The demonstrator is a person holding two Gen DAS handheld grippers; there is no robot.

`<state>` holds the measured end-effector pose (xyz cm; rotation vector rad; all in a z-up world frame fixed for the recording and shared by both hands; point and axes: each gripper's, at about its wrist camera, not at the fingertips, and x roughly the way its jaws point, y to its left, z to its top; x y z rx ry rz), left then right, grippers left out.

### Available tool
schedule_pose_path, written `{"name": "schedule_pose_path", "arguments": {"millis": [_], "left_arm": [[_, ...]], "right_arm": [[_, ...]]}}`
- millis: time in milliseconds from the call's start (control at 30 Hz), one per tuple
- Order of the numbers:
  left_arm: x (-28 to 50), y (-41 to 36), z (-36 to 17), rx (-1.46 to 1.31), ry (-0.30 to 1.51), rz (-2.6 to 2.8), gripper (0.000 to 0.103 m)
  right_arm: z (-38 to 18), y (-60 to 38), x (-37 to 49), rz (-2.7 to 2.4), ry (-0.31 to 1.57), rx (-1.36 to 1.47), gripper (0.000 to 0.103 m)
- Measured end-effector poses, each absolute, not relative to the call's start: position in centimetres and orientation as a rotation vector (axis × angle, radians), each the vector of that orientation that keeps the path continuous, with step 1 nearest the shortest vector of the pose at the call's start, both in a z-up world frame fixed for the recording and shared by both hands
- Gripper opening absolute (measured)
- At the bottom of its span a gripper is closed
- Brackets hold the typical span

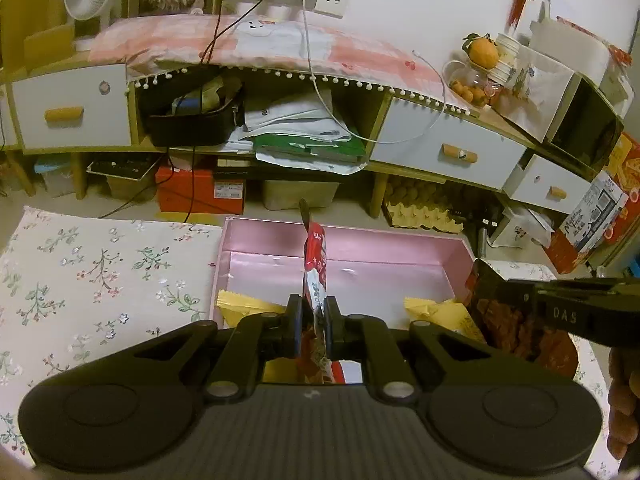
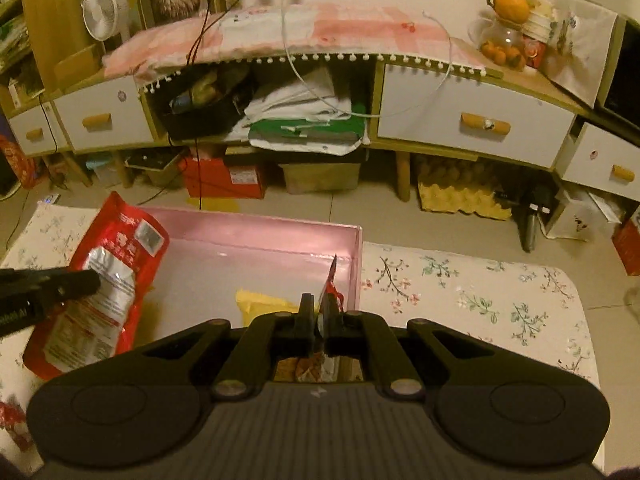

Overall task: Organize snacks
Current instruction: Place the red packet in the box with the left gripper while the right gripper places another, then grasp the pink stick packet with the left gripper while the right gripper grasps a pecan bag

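My left gripper (image 1: 313, 312) is shut on a red snack bag (image 1: 316, 256), which stands edge-on above the open pink box (image 1: 344, 240). In the right wrist view that red bag (image 2: 116, 276) hangs over the box's left side, pinched by the left gripper (image 2: 93, 280). My right gripper (image 2: 319, 312) is shut on another snack bag (image 2: 330, 280), held edge-on near the pink box's right wall (image 2: 357, 264). The left wrist view shows the right gripper (image 1: 480, 278) with this bag of reddish-brown pieces (image 1: 516, 332). Yellow packets (image 1: 240, 304) (image 2: 264, 300) lie inside the box.
The box sits on a table with a floral cloth (image 1: 100, 272) (image 2: 480, 300). Behind it stands a low cabinet with white drawers (image 1: 444, 148) and a cluttered shelf. Egg trays (image 2: 460, 200), a red carton (image 1: 200, 188) and cables lie on the floor. A hand (image 1: 624, 392) shows at the right edge.
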<state>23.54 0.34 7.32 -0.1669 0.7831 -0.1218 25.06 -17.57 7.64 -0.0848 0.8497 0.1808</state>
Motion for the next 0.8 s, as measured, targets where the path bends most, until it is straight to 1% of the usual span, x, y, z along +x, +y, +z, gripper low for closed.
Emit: {"name": "schedule_pose_path", "arguments": {"millis": [133, 267, 433, 567, 633, 700, 733, 800], "left_arm": [[23.4, 0.1, 7.4, -0.154, 0.787, -0.124, 0.014], [23.4, 0.6, 8.1, -0.164, 0.787, -0.132, 0.015], [22.4, 0.9, 9.3, -0.167, 0.777, -0.144, 0.015], [21.3, 1.1, 10.5, -0.163, 0.777, -0.146, 0.016], [20.5, 1.3, 11.1, -0.159, 0.778, -0.149, 0.016], [19.4, 1.7, 11.8, -0.156, 0.781, -0.149, 0.017], [18.8, 1.9, 12.1, -0.156, 0.784, -0.149, 0.018], [17.5, 2.5, 12.6, -0.163, 0.789, -0.15, 0.022]], "right_arm": [[8.4, -18.2, 24.8, 0.181, 0.814, -0.031, 0.004], [9.3, -18.9, 24.8, 0.227, 0.828, 0.038, 0.008], [10.2, -19.0, 24.1, 0.227, 0.834, 0.037, 0.008], [11.0, -19.0, 23.1, 0.231, 0.839, 0.051, 0.014], [11.0, -18.9, 22.6, 0.233, 0.863, 0.054, 0.015], [11.0, -18.3, 21.7, 0.232, 0.883, 0.008, 0.015], [11.1, -18.1, 21.2, 0.228, 0.885, -0.016, 0.017], [11.5, -17.8, 20.0, 0.231, 0.891, -0.042, 0.018]]}}
